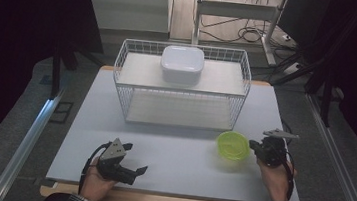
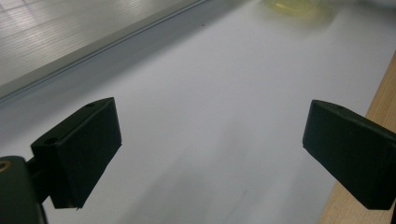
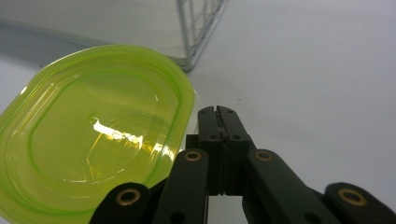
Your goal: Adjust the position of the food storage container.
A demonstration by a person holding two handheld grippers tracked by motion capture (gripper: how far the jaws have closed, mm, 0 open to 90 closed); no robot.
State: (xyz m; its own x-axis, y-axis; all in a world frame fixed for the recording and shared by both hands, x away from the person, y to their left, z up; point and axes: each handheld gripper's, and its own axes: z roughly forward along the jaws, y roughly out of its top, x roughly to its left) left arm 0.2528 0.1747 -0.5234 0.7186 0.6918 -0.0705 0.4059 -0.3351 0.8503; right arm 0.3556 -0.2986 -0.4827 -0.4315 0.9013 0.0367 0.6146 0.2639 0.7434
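Left hand-held gripper gapes wide; right hand-held gripper is clamped closed

Your left gripper and right gripper are black, each topped by a grey three-cornered plate and trailing a black cable looped by your wrist. Your cuffs are dark plaid. In the right gripper view, brass-coloured rivets stud the black linkage arms. Your left fingers are blocky black wedges with small holes.
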